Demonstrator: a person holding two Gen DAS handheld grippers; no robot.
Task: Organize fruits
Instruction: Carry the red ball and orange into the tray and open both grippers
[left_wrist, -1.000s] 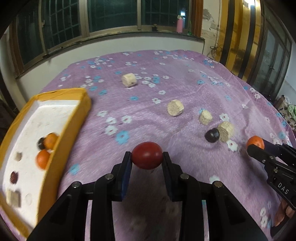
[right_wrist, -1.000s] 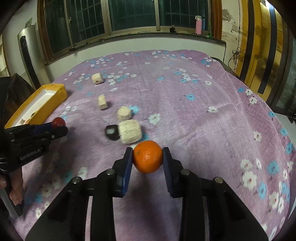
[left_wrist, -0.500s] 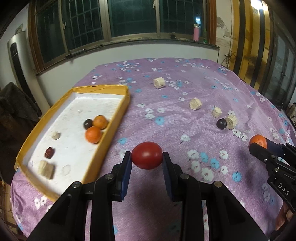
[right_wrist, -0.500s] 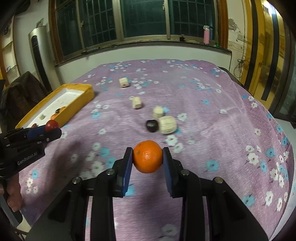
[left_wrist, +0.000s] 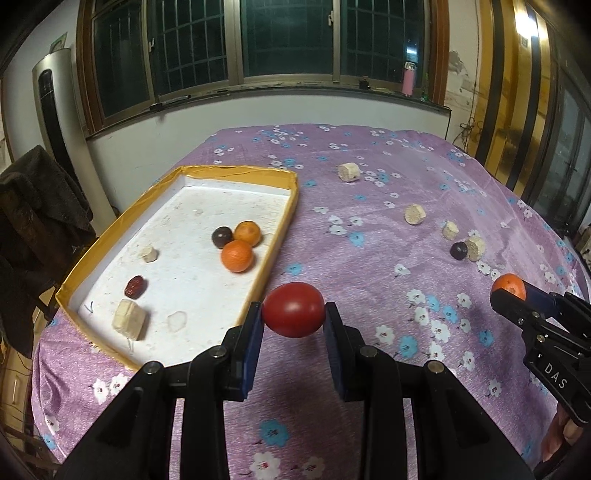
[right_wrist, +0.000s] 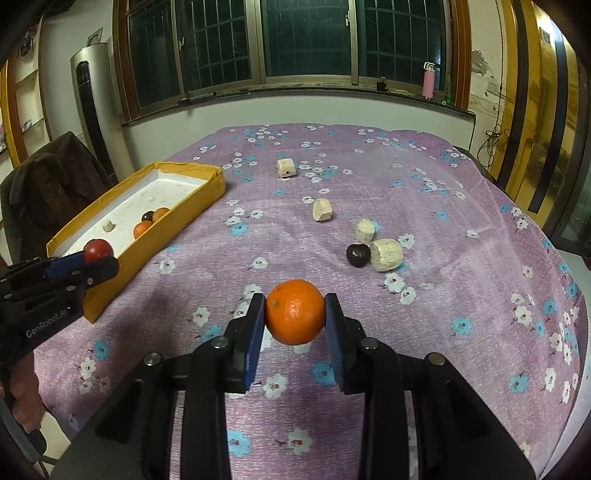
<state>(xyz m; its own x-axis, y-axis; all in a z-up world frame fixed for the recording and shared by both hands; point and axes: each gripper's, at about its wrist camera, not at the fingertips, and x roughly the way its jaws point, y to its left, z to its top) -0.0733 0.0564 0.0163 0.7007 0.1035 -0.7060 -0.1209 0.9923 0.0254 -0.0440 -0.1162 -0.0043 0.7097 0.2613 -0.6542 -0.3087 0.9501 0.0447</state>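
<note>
Both grippers carry fruit — left gripper (left_wrist: 293, 315) clamps a smooth red tomato (left_wrist: 293, 309) nearest the yellow-rimmed white tray (left_wrist: 273, 243); right gripper (right_wrist: 294, 317) clamps a round orange mandarin (right_wrist: 294, 311).

A glossy red tomato (left_wrist: 294, 309) is sitting pinched between two blue pads at lower centre of the left wrist view, hanging just off the near right corner of the yellow-rimmed tray (left_wrist: 280, 229). Inside the tray, two oranges (left_wrist: 237, 255) and a dark plum (left_wrist: 222, 236) are clustering together mid-frame, with a wrinkled red date (left_wrist: 135, 287) lying lower left. A dimpled orange (right_wrist: 295, 311) is being held at lower centre of the right wrist view. Another dark plum (right_wrist: 358, 255) is resting on the cloth, right of centre.
</note>
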